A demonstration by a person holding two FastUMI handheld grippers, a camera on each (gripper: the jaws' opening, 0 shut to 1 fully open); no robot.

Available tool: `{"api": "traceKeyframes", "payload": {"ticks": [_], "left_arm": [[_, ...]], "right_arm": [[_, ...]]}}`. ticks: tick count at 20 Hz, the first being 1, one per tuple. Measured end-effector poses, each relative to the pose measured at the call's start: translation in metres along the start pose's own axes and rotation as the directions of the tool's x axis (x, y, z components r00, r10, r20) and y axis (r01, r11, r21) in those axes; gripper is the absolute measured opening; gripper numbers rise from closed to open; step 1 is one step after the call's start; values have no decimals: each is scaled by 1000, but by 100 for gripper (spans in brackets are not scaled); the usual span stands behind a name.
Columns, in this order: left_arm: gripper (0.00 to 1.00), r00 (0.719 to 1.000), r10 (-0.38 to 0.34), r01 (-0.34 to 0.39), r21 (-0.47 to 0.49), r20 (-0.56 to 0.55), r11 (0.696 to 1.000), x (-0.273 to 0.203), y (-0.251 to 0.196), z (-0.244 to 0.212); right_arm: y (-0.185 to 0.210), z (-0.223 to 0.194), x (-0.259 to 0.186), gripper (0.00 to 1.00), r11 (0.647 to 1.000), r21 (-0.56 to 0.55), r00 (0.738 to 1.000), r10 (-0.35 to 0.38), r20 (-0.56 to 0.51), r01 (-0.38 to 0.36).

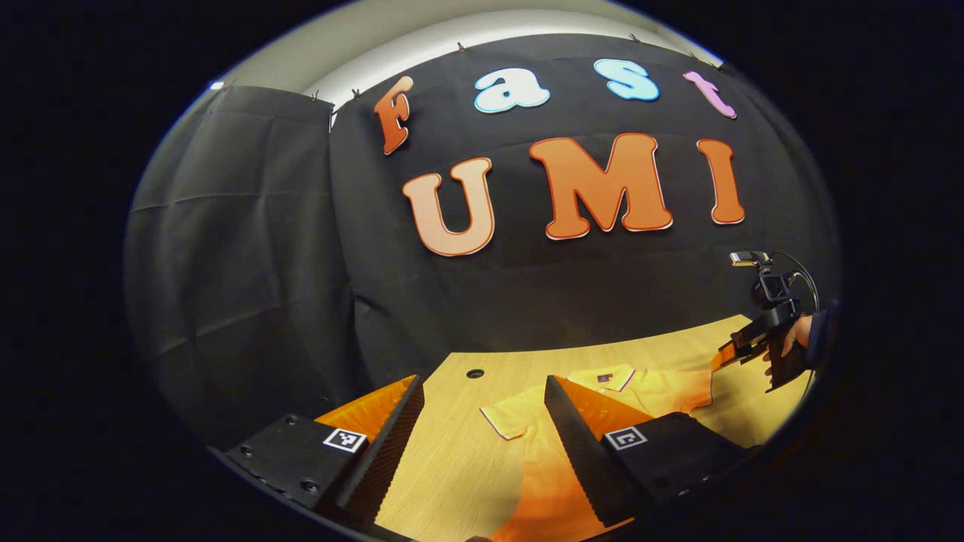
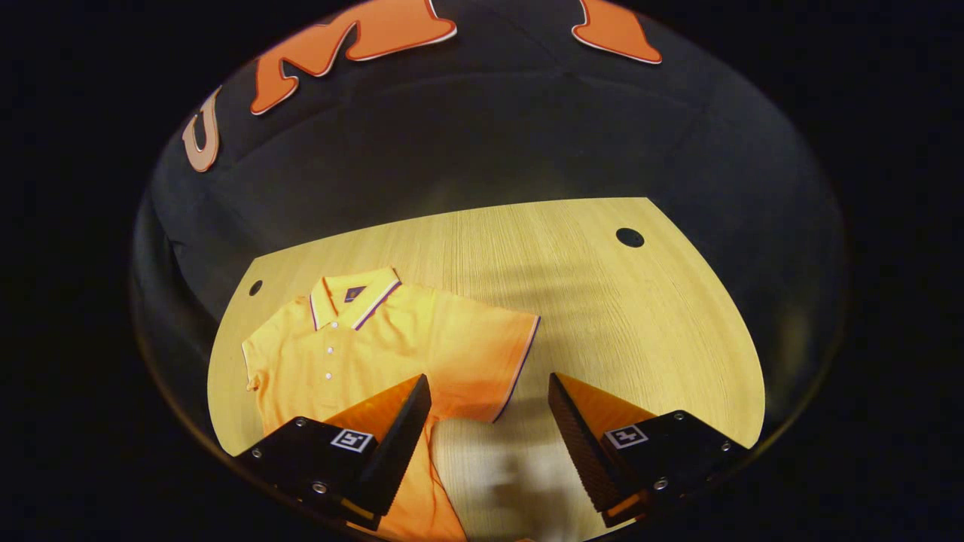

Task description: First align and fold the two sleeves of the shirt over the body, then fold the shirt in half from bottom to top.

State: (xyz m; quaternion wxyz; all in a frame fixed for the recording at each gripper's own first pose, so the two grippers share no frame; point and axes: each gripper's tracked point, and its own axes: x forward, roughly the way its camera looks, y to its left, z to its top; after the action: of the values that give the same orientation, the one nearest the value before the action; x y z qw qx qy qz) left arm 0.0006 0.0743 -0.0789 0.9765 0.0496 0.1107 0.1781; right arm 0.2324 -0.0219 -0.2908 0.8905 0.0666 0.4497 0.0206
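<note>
An orange-yellow polo shirt (image 2: 376, 339) lies flat and face up on the wooden table (image 2: 602, 316), collar toward the far wall, both short sleeves spread out. In the right gripper view my right gripper (image 2: 489, 406) hovers open above the table, with the shirt's right sleeve edge (image 2: 520, 361) just ahead between its fingers. In the left gripper view my left gripper (image 1: 486, 410) is open above the shirt's other sleeve (image 1: 508, 418) and body (image 1: 550, 482). The right gripper (image 1: 734, 350), held by a hand, appears far right there, beyond the shirt.
The table has a round cable hole at each back corner (image 2: 629, 238) (image 2: 256, 287). Black cloth walls close the booth behind and to the side. Bare tabletop stretches to the right of the shirt in the right gripper view.
</note>
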Motion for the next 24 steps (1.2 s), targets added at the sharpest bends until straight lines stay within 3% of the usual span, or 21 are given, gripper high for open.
{"api": "traceKeyframes", "payload": {"ticks": [8, 11, 14, 15, 16, 19, 20, 21, 22, 24], "left_arm": [[99, 993, 93, -92, 26, -70, 995, -9, 12, -16], [99, 989, 120, -118, 23, -92, 993, -13, 13, -21], [99, 984, 144, -143, 22, -109, 990, -15, 14, -26], [99, 982, 149, -148, 20, -117, 989, -16, 13, -30], [99, 980, 152, -151, 17, -125, 988, -17, 12, -31], [99, 977, 156, -156, 11, -144, 988, -19, 8, -39], [100, 977, 157, -157, 13, -144, 987, -21, 8, -38], [99, 977, 156, -156, 14, -143, 988, -23, 4, -38], [99, 978, 154, -153, 14, -143, 988, -22, 2, -37], [99, 979, 143, -142, 14, -148, 990, -19, -4, -36]], "right_arm": [[-9, -9, 59, 94, 999, -5, 983, -32, -183, 31], [-11, -14, 81, 81, 999, -19, 970, -44, -240, 40], [-12, -18, 95, 75, 998, -38, 954, -51, -294, 42], [-12, -19, 100, 65, 998, -37, 950, -52, -306, 43], [-13, -20, 105, 69, 998, -37, 947, -56, -317, 46], [-10, -32, 111, 62, 998, -52, 928, -55, -370, 39], [-10, -31, 116, 62, 997, -66, 931, -62, -360, 40], [-10, -30, 114, 56, 995, -88, 928, -81, -365, 52], [-8, -27, 116, 60, 994, -100, 934, -73, -351, 40], [-2, -24, 115, 33, 992, -128, 937, -56, -344, 12]]}}
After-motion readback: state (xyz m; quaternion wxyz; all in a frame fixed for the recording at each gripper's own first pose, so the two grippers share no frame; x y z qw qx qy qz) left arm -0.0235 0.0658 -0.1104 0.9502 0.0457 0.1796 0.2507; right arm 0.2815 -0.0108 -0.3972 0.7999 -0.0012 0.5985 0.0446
